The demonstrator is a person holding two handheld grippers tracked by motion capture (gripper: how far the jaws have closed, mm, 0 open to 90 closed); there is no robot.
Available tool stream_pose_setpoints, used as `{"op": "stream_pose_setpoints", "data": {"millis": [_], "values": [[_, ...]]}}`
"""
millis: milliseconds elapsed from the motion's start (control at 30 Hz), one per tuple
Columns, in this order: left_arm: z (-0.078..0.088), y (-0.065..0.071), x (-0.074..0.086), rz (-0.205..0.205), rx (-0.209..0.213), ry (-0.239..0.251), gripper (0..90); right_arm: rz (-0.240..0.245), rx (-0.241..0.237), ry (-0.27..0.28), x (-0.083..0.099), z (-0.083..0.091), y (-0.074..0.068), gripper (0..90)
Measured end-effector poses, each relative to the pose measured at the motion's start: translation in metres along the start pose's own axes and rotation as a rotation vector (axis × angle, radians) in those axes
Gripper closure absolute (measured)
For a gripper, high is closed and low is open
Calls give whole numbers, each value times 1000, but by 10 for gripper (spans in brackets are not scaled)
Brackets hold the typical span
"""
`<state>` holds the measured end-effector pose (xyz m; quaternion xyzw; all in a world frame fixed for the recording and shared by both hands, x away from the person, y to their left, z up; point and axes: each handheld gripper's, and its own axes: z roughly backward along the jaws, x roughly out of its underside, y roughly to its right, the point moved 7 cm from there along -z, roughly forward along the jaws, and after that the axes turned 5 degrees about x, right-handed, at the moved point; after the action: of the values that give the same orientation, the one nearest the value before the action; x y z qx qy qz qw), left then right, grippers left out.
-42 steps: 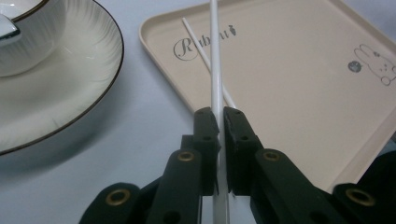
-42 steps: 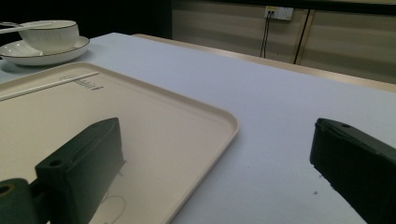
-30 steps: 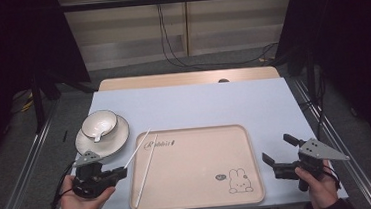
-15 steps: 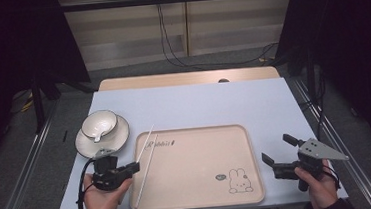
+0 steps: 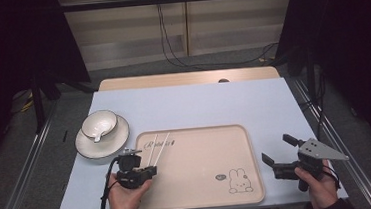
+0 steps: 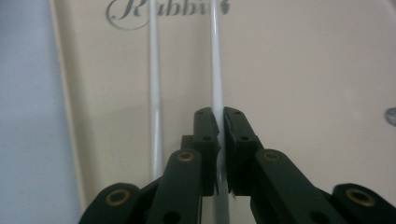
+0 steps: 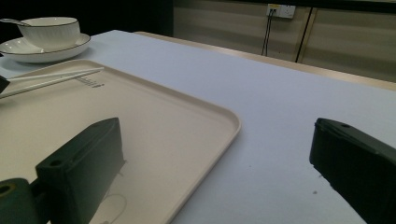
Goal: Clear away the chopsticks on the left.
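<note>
Shifted onto the tray (image 5: 200,183), left tool (image 6: 219,122) pinches one chopstick (image 6: 215,70).

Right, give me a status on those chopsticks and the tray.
Done: both white chopsticks are over the beige tray, no longer off its edge. In hand: the left gripper is shut on one chopstick. Left: releasing it. The right gripper waits open beside the tray; the bowl sits on its saucer.

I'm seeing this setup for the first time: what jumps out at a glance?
The big beige rabbit tray at the table's near centre, with two white chopsticks over its left end. The left gripper is shut on one chopstick there; the right gripper hangs open by the tray's right edge. A bowl on a saucer sits far left.
</note>
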<state>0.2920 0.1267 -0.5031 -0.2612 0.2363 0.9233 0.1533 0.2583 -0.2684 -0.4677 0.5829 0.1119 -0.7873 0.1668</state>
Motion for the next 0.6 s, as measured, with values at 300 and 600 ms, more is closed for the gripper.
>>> {"op": "stream_pose_setpoints", "data": {"millis": [300,600], "values": [[-10,-7,2,14,-40,-28,844,5,-8,-8,1,0,-1,26],[-13,-4,2,-6,-59,-20,787,5,-9,-8,1,0,-1,26]]}}
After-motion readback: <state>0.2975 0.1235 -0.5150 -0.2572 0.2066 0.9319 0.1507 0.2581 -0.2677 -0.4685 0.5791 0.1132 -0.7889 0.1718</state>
